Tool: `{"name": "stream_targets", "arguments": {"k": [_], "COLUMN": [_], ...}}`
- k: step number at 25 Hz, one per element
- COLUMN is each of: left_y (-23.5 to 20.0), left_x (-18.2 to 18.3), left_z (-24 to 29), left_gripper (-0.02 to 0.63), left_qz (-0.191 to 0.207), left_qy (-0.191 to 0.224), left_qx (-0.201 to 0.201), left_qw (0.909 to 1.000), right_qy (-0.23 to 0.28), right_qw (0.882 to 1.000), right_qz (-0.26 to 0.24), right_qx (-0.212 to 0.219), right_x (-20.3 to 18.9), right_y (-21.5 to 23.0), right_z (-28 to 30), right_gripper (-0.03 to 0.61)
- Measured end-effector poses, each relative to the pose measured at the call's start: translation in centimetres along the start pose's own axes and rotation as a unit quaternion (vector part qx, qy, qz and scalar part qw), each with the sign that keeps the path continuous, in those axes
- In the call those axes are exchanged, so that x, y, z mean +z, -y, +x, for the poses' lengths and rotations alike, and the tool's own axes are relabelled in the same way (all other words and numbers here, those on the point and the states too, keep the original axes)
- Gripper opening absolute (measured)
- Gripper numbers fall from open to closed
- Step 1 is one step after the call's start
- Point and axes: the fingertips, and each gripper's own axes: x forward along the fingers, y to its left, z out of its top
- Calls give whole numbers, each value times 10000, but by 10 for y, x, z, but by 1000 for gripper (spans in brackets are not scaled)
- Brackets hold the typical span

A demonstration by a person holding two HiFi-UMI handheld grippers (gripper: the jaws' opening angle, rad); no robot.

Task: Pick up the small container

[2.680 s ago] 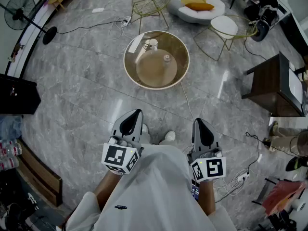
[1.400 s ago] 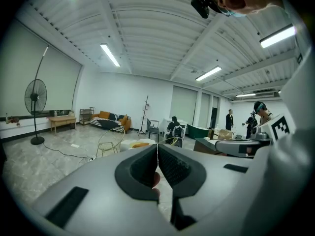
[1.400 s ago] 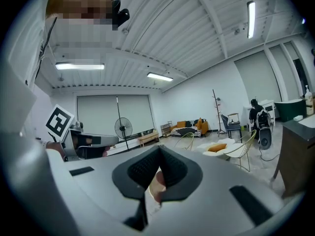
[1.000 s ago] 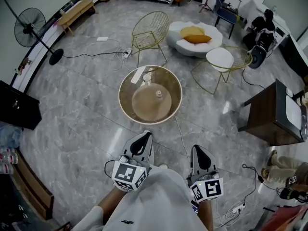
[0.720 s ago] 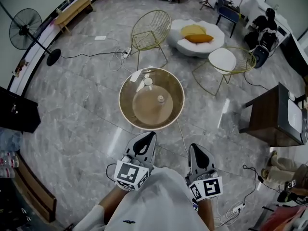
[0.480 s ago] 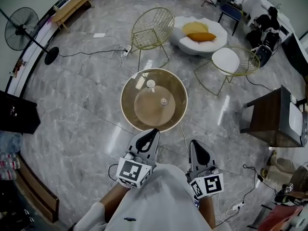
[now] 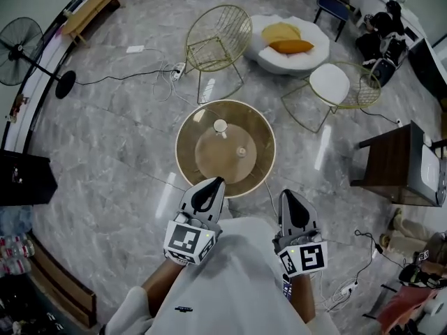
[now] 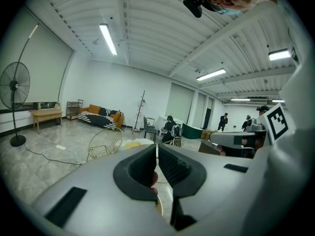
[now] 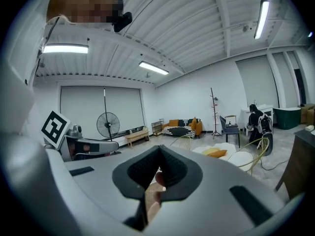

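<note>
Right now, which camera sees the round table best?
The head view. It looks down on the whole round glass table, so you can see its rim all the way around. The left gripper view and the right gripper view each show only a thin sliver of it, low in the middle. The rest is blocked.

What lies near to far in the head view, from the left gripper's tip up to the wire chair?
left gripper → round table's near rim → small pale object → white container → gold wire chair
</note>
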Motion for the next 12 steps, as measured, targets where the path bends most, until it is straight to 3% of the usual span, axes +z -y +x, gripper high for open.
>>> {"name": "stream_targets", "arguments": {"k": [12], "left_y": [8], "left_x": [5], "left_z": [51], "left_gripper": [21], "left_qz": [-38], "left_qy": [-228], "left_qx": [5], "left_qw": [9997], "right_qy": [-97], "right_qw": [9998], "right_qz": [124], "right_qx": [126], "right_x": [15], "right_y": [50], "right_z": [28], "right_gripper": [8]}}
